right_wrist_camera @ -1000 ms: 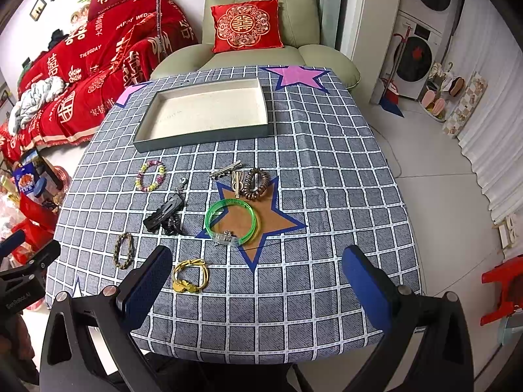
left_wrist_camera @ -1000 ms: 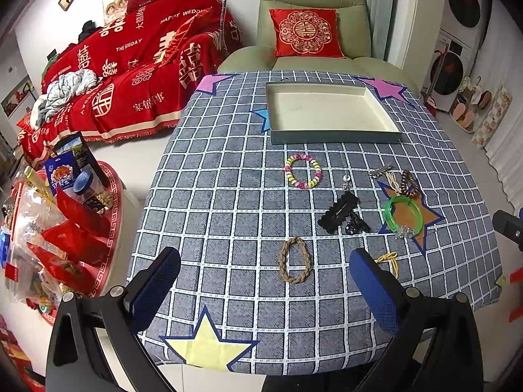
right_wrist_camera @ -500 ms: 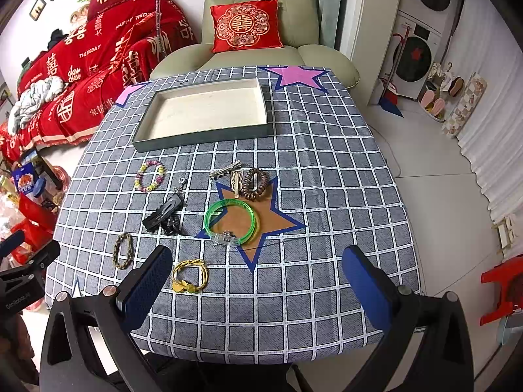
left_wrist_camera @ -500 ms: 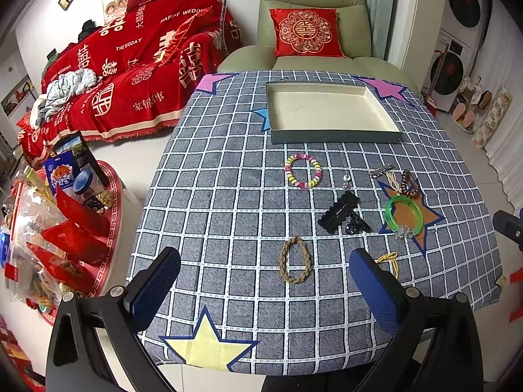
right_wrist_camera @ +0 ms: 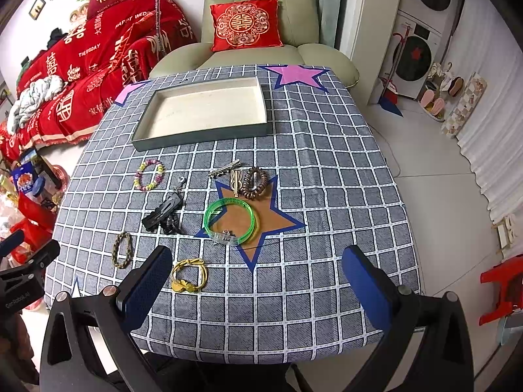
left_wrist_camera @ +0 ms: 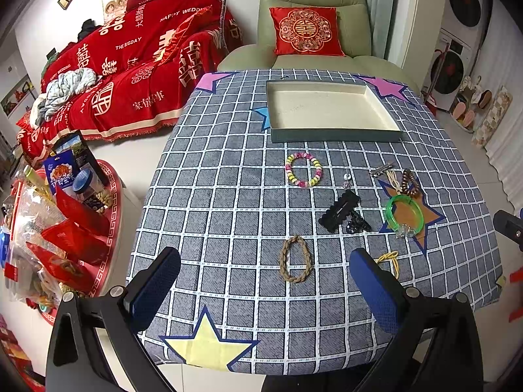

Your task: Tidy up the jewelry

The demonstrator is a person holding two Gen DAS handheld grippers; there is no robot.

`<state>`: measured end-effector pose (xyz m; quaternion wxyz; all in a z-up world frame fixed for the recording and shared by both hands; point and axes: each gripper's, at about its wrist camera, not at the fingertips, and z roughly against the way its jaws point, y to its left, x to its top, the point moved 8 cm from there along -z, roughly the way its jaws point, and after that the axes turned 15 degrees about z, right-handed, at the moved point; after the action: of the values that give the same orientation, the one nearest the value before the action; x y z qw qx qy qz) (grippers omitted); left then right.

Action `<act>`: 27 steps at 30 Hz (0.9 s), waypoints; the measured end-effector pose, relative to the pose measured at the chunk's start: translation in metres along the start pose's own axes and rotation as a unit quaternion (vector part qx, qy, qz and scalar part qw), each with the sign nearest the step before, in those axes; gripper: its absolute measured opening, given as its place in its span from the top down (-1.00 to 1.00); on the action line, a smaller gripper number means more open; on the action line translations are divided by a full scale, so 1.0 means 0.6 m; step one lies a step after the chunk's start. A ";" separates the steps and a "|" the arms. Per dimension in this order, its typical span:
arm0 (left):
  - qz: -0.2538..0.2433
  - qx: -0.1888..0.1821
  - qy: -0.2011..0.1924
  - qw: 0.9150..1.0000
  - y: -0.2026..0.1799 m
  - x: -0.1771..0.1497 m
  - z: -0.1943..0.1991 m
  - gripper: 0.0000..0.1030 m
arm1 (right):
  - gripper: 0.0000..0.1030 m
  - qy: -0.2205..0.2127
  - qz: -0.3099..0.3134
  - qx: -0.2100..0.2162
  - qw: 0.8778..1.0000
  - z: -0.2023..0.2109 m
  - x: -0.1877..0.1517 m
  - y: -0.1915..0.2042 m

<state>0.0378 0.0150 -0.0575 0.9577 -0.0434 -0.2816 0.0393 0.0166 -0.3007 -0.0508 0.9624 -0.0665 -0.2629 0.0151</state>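
Your left gripper (left_wrist_camera: 264, 281) and right gripper (right_wrist_camera: 258, 277) both hover over the near edge of the counter (right_wrist_camera: 327, 176), jaws spread wide and holding nothing.

Ahead of your left jaws, just past the gap, lies the braided tan rope bracelet (left_wrist_camera: 295, 258), an oval with its long axis running away from you. Further ahead sits the pastel beaded bracelet (left_wrist_camera: 303, 169), and beyond it the shallow grey tray with a cream floor (left_wrist_camera: 330, 111), its long side across your view.

Beside the inner pad of your right gripper's left jaw lies the gold cord bracelet (right_wrist_camera: 189, 279), near the pad without touching it. Ahead of those jaws the translucent green bangle (right_wrist_camera: 230, 220) rests on the brown star patch, clasp toward you. Past it the brown coiled hair tie (right_wrist_camera: 255, 183), a tan rabbit-shaped clip (right_wrist_camera: 236, 179) and a silver bar clip (right_wrist_camera: 225, 168) crowd together; whether they touch is hard to tell. To the left, the black flat hair clip (right_wrist_camera: 161, 213) points diagonally toward the tray, with a small black claw clip (right_wrist_camera: 171, 225) against its near end. A tiny silver charm (right_wrist_camera: 180, 180) is too small to make out.

In the left view, the right jaw hides part of the gold cord bracelet.
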 end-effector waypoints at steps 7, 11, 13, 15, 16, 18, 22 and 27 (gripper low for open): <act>0.000 0.000 0.000 1.000 0.000 0.000 0.000 -1.00 | -1.00 0.000 0.000 0.000 1.000 0.000 0.000 -0.001; 0.000 0.000 0.000 1.000 0.000 0.000 0.000 -1.00 | -1.00 0.001 0.000 0.000 1.000 0.000 0.000 0.000; 0.000 0.000 0.001 1.000 0.001 -0.001 -0.001 -1.00 | -1.00 0.000 0.000 0.000 1.000 0.000 0.000 0.000; 0.000 0.000 0.001 1.000 0.002 -0.003 -0.002 -1.00 | -1.00 0.000 0.000 0.000 1.000 0.000 0.000 0.000; 0.000 0.000 0.001 1.000 0.002 -0.003 -0.002 -1.00 | -1.00 0.001 0.000 -0.001 1.000 0.000 0.000 0.001; 0.000 0.000 0.002 1.000 0.003 -0.004 -0.002 -1.00 | -1.00 0.002 0.000 -0.001 1.000 0.000 -0.001 0.000; -0.003 0.000 0.011 1.000 0.004 -0.013 -0.013 -1.00 | -1.00 0.008 0.000 0.000 1.000 -0.006 -0.008 -0.002; -0.002 0.003 0.041 0.999 0.007 -0.022 -0.036 -1.00 | -1.00 0.029 -0.001 0.007 1.000 -0.023 -0.019 0.004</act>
<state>0.0383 0.0168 -0.0833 0.9686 -0.0421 -0.2424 0.0365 0.0141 -0.3004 -0.0687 0.9700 -0.0601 -0.2353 0.0145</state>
